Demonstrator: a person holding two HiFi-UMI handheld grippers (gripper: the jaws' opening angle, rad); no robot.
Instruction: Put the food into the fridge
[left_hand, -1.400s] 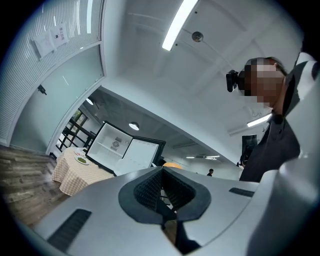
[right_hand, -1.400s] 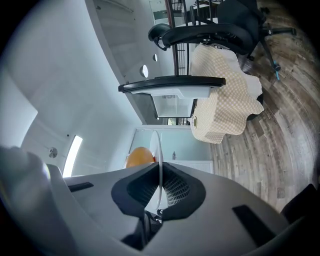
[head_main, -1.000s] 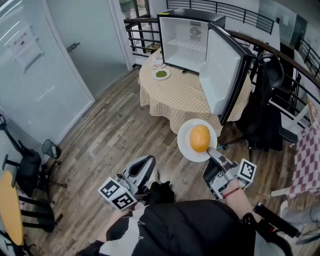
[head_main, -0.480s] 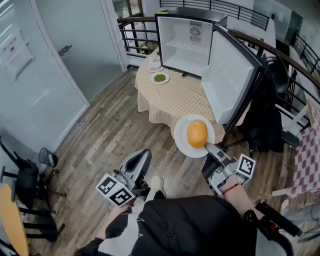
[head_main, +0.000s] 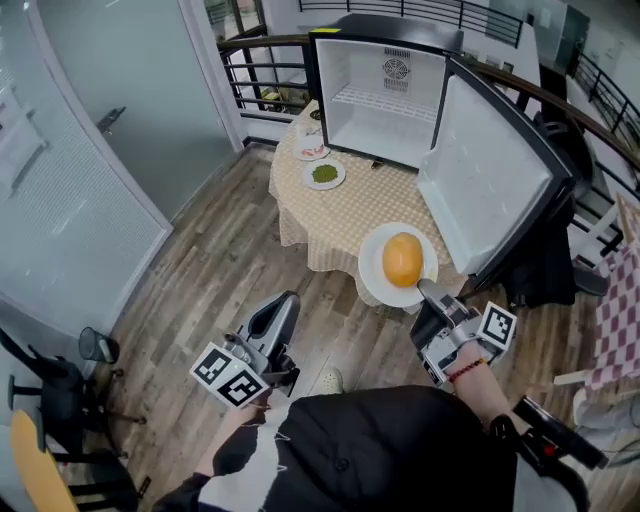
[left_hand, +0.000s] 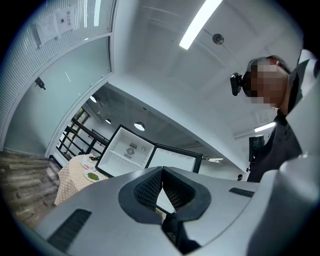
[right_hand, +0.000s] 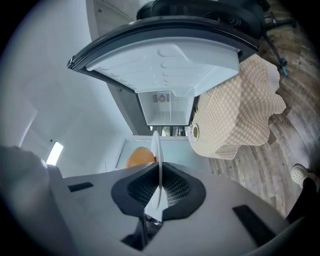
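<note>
Plate (head_main: 372, 272) with orange bun (head_main: 402, 259) now nearer the fridge (head_main: 385, 110), at table (head_main: 345, 205) edge.

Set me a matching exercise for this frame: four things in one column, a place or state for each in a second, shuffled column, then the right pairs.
Things
1. orange round food
2. plate of green food
3. fridge door
4. left gripper

Places and states
A. swung open
B. on the checked tablecloth
C. jaws together, nothing between them
D. on the white plate pinched at its rim by the right gripper

Pairs: 1-D, 2-B, 3-A, 4-C
</note>
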